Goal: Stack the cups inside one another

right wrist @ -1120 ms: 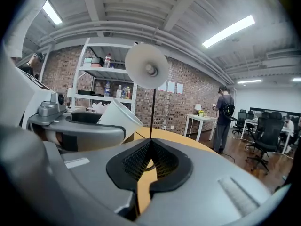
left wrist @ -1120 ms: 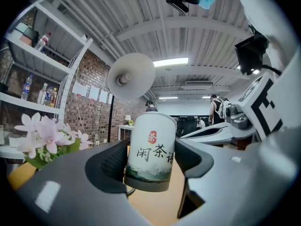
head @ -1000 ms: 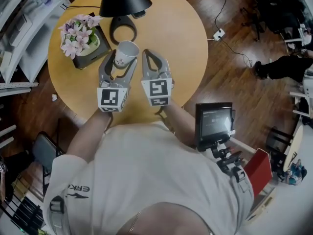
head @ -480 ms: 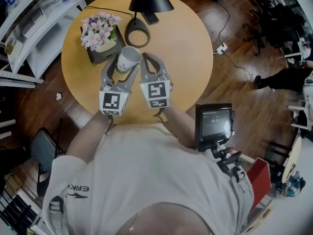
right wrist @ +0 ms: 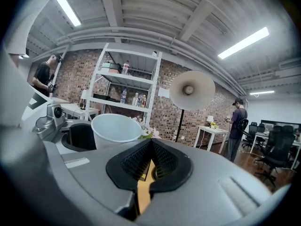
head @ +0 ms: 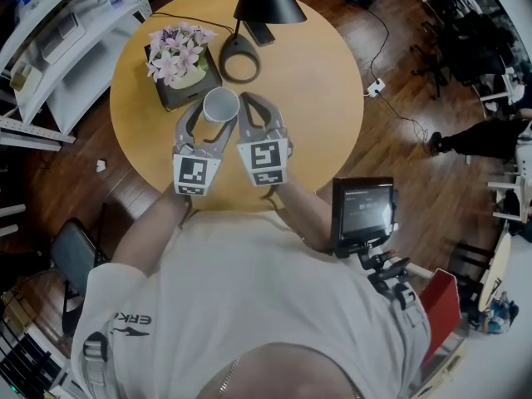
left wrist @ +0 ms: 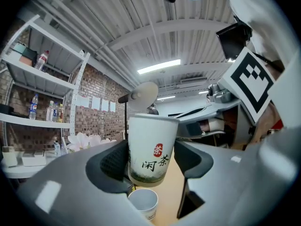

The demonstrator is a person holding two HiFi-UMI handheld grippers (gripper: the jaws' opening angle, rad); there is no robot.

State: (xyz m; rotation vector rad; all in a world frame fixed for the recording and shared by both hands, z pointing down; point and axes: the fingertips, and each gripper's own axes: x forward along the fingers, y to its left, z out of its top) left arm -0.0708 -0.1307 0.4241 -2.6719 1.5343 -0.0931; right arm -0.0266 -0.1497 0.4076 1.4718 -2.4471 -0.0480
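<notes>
Head view: the left gripper (head: 209, 116) clenches the printed cup (head: 221, 105), now righted from its earlier tilt. Left gripper view: the second cup (left wrist: 142, 204) stands just below the jaws, ready for nesting. Right gripper view: the right gripper (right wrist: 149, 160) is clamped together, empty.

The paper cup (left wrist: 149, 149) has a smooth white skin with a faint sheen. The left gripper (left wrist: 151, 166) is matt grey plastic, its pads (left wrist: 114, 163) black and finely dimpled. The round table (head: 316, 81) is smooth pale wood, satin-finished — the floor (head: 399, 165) darker wooden boards, glossy with reflections.
</notes>
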